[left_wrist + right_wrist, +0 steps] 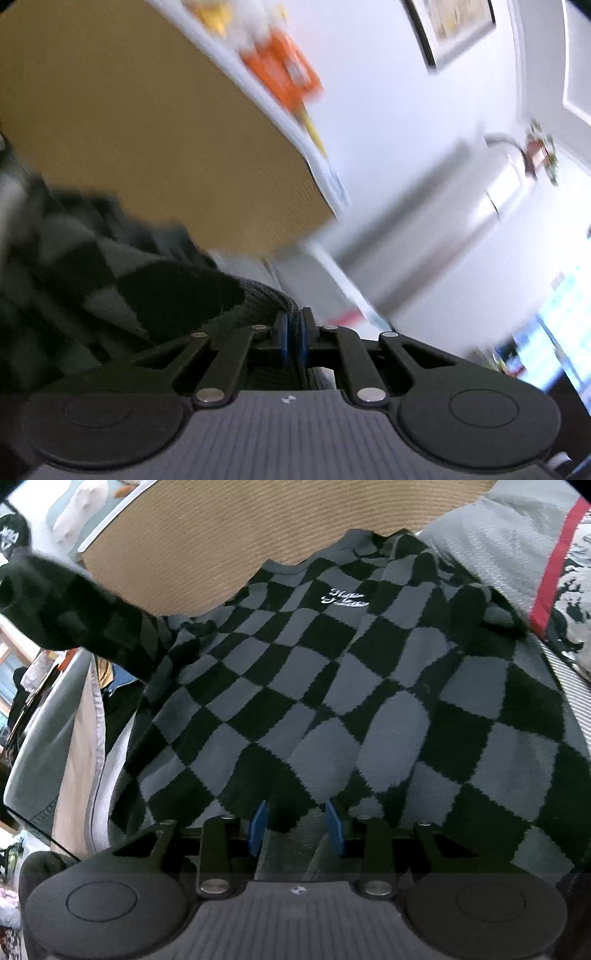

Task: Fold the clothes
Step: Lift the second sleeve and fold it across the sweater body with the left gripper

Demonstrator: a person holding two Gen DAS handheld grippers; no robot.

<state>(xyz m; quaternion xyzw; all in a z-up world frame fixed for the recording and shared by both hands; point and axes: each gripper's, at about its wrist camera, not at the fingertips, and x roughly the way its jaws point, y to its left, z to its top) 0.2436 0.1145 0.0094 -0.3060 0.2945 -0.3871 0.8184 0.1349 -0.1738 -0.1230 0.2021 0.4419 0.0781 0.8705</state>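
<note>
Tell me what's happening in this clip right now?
A person is folding a checkered sweater that lies on a tan mat. The left hand-held gripper is shut on a ribbed edge of the sweater, and its view is blurred. The right hand-held gripper rests at the sweater's near edge with its jaws apart, fabric between them; whether they pinch it is unclear.

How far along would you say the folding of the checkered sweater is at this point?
Early. Done: the sweater lies mostly spread on the tan mat, logo up. In hand: the left gripper is shut on a ribbed edge of it; in the right wrist view a lifted sleeve is raised at the left. The right gripper is open over the hem. Left: every fold.
</note>
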